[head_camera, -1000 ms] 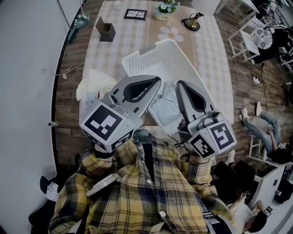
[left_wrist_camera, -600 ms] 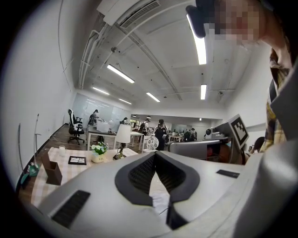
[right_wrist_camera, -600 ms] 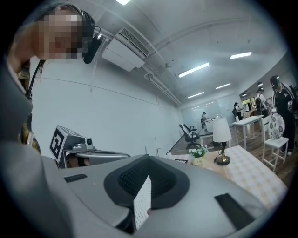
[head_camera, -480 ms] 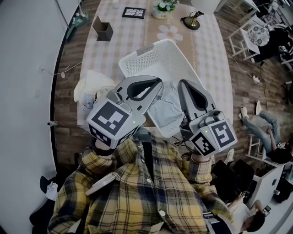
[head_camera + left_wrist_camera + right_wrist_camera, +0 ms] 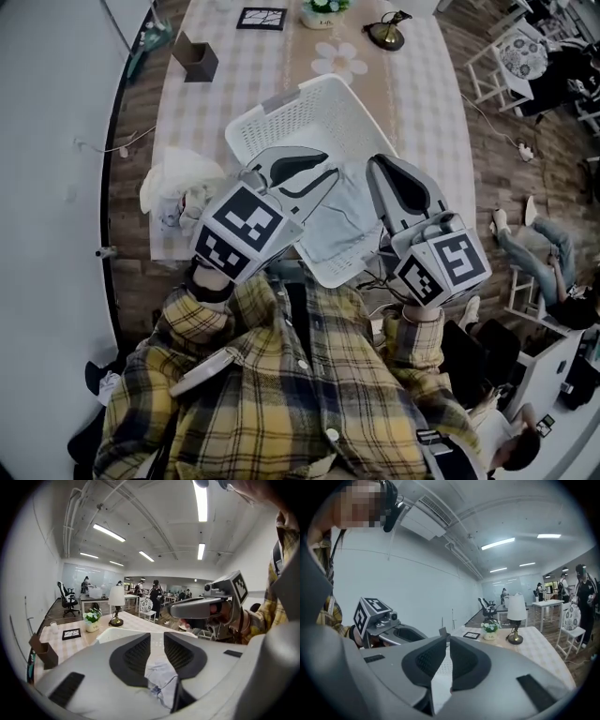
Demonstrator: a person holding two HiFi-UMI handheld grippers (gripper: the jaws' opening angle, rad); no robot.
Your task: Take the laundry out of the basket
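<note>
A white perforated laundry basket (image 5: 309, 122) lies tilted on the checked table (image 5: 422, 103), with a pale cloth (image 5: 339, 225) in its near end. My left gripper (image 5: 328, 178) hangs just over that cloth. Its jaws have just been opening and stand a little apart, and the crumpled pale cloth (image 5: 161, 679) shows low in the gap without the pads pressing on it. My right gripper (image 5: 382, 171) is over the basket's right rim. Its jaws have also just been opening, to a narrow slit. Through that slit I see only the white basket (image 5: 443, 667).
A heap of pale laundry (image 5: 178, 183) lies on the table left of the basket. Farther back stand a dark box (image 5: 194, 58), a framed picture (image 5: 262, 17), a flower pot (image 5: 321, 11) and a lamp (image 5: 384, 33). White chairs (image 5: 511, 70) stand to the right.
Both grippers have sunk toward the near end of the basket and its cloth. The jaws of each, shut before, now stand slightly apart.
</note>
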